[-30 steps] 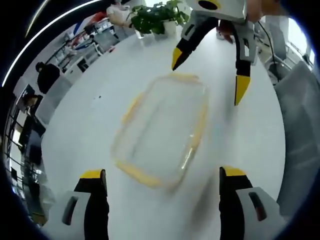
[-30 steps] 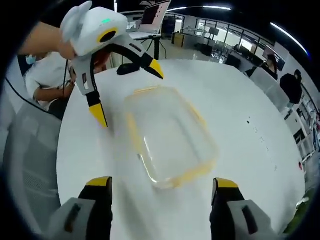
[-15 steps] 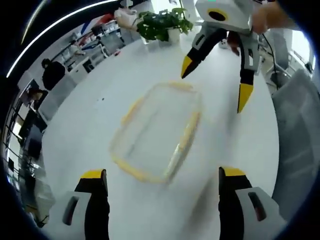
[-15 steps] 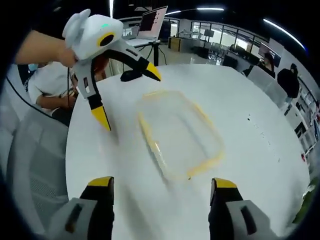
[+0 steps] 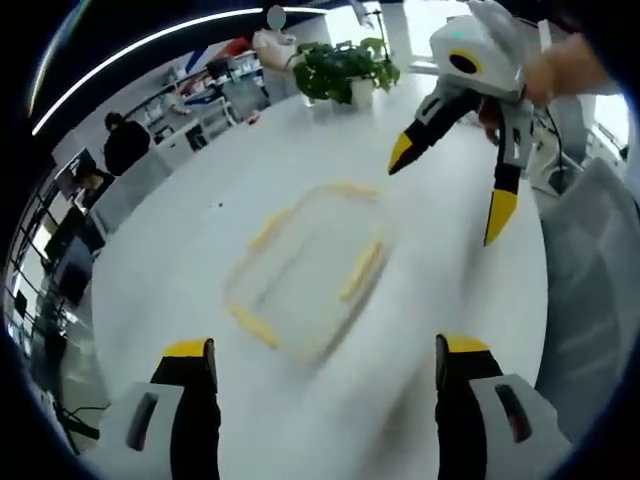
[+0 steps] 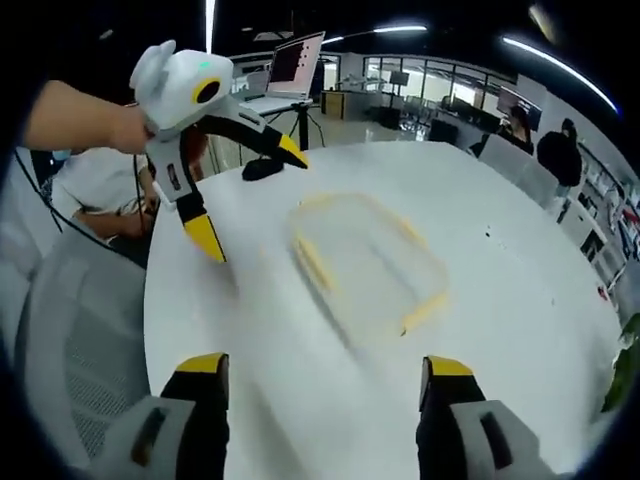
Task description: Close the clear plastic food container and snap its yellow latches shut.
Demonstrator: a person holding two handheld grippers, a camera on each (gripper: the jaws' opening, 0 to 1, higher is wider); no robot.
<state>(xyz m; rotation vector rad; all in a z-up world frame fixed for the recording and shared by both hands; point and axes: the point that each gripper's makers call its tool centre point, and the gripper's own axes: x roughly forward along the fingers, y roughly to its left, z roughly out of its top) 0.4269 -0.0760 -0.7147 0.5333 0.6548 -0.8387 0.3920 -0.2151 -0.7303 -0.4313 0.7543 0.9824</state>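
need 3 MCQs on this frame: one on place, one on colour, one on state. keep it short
1. Where does the clear plastic food container with yellow latches sit?
A. on the white round table
B. on a grey chair
C. held in the air by tongs

2. What colour are the tips of the left tongs?
A. red
B. yellow
C. green

3. What state are the right tongs in?
A. shut on a latch
B. shut on the lid
C. open, holding nothing

Answers:
1. A: in both gripper views the container lies flat on the white tabletop, with no tongs touching it.
2. B: the two fingertips rising at the bottom of the left gripper view are capped in yellow.
3. C: in the right gripper view its jaws stand wide apart with bare table between them.
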